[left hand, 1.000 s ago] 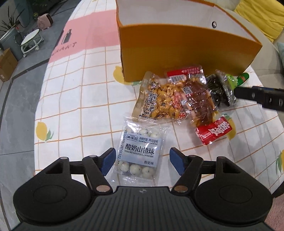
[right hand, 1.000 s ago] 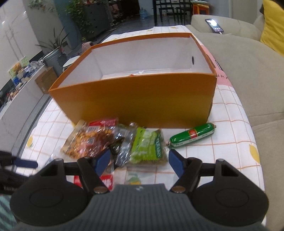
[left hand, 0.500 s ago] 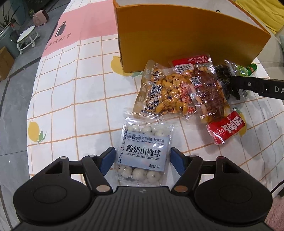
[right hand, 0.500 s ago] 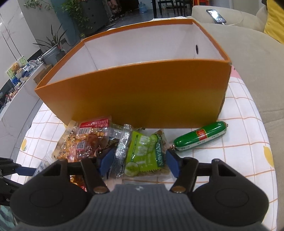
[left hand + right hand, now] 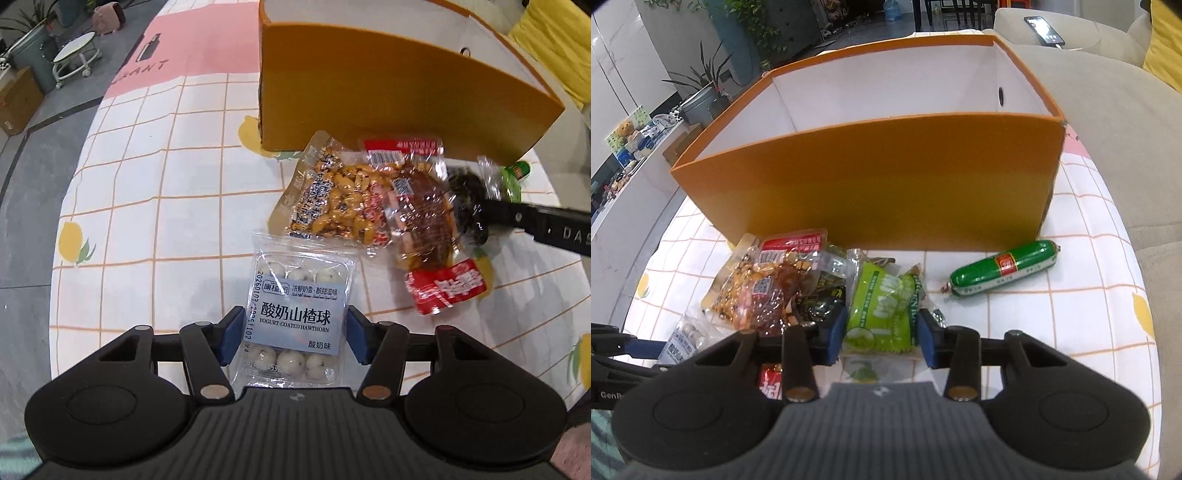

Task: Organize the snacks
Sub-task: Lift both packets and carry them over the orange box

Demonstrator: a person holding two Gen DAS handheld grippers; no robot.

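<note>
My left gripper [image 5: 293, 339] has its blue pads against both sides of the clear yogurt hawthorn ball pack [image 5: 299, 306], which lies on the table. My right gripper [image 5: 881, 338] has its pads closed against the sides of the green snack packet [image 5: 882, 306]. A peanut pack [image 5: 336, 199], a brown meat pack [image 5: 424, 214], a dark seaweed pack [image 5: 465, 192] and a red packet [image 5: 447, 288] lie in a heap in front of the orange box [image 5: 879, 184]. The box is open on top with white inner walls. A green sausage [image 5: 1003, 267] lies to the right.
The round table has a checked cloth with lemons [image 5: 147, 184]. A beige sofa [image 5: 1108, 122] with a phone [image 5: 1043, 35] stands to the right. The floor, a stool [image 5: 74, 62] and plants lie beyond the table's left edge.
Both grippers have moved forward over their packs and narrowed. The left pads now touch the hawthorn pack and the right pads pinch the green packet.
</note>
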